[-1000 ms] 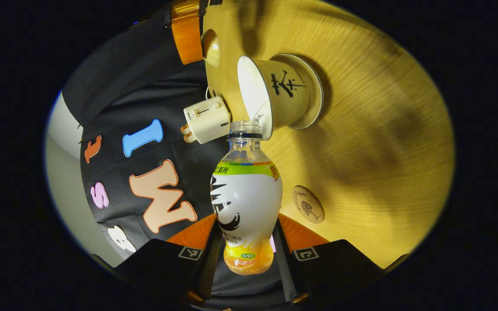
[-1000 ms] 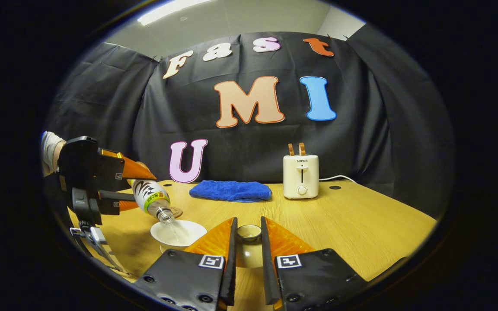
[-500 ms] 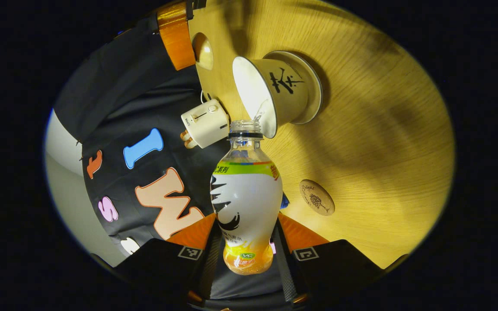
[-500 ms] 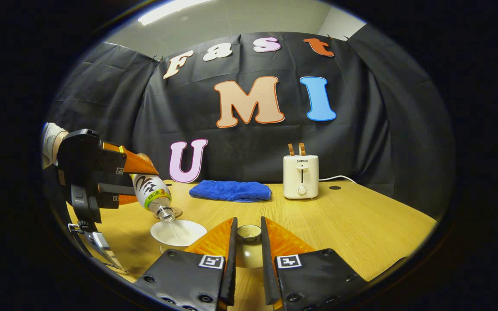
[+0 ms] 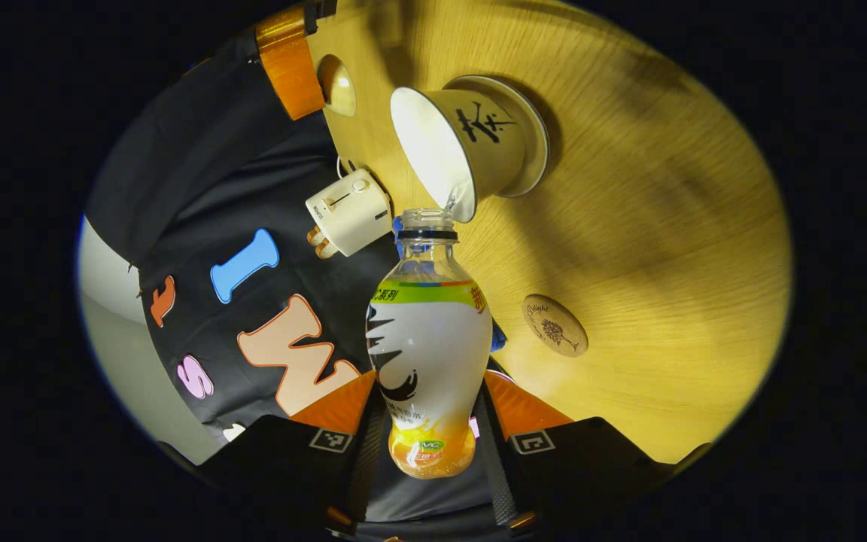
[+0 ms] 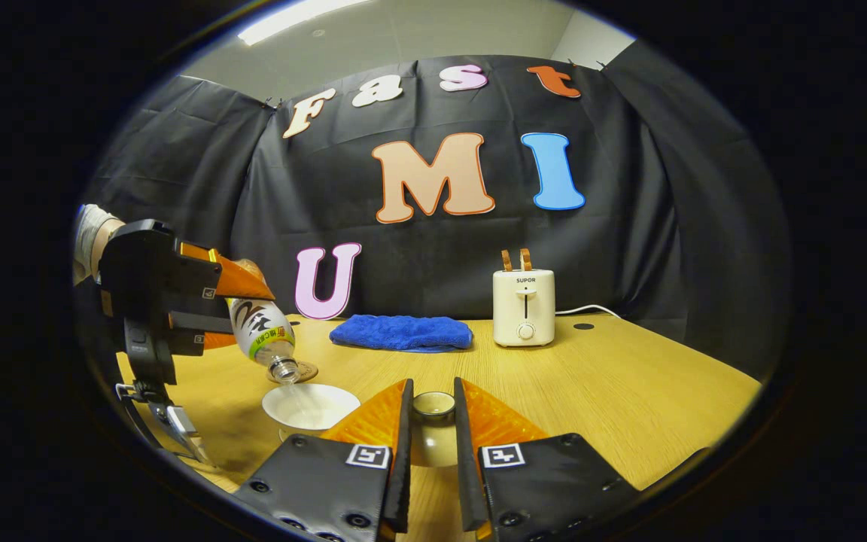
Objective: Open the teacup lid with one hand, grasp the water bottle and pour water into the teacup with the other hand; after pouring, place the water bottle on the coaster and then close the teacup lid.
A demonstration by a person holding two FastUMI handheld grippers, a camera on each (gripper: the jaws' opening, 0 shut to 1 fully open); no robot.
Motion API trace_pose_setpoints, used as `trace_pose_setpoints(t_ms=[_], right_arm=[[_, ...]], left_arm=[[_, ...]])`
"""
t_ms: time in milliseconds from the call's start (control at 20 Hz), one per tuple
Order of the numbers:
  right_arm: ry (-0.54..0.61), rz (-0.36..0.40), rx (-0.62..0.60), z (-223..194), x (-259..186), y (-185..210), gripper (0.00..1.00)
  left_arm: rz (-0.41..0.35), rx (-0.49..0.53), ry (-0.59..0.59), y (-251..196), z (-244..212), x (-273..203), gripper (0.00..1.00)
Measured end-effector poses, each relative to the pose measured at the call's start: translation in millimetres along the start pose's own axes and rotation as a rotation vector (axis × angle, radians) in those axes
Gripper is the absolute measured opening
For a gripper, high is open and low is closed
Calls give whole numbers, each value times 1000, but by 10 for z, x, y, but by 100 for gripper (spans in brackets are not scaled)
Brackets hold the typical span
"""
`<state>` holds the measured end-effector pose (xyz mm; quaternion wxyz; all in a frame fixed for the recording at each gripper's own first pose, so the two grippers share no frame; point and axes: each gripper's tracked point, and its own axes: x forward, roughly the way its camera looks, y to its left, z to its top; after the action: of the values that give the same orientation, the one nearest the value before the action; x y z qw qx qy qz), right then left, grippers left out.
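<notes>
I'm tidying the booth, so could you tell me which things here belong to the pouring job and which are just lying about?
Part of the job:
water bottle, in the left gripper
teacup
lid, in the right gripper
coaster

Lying about:
toaster
blue cloth

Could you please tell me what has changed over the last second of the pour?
The left gripper has tipped the water bottle back more upright, lifting its mouth off the teacup. The right gripper stays shut on the lid; coaster unmoved.
</notes>
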<state>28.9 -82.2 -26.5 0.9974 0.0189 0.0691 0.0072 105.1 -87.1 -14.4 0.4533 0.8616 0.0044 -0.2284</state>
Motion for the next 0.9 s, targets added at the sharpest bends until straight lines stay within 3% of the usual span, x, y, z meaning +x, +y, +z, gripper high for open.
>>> trace_pose_setpoints(t_ms=[400,900], right_arm=[[0,-2,1,-5,0,2,32],[0,-3,-1,-4,1,2,30]], left_arm=[[36,32,-11,53,96,-76,61],[-2,-2,-21,10,42,-9,63]])
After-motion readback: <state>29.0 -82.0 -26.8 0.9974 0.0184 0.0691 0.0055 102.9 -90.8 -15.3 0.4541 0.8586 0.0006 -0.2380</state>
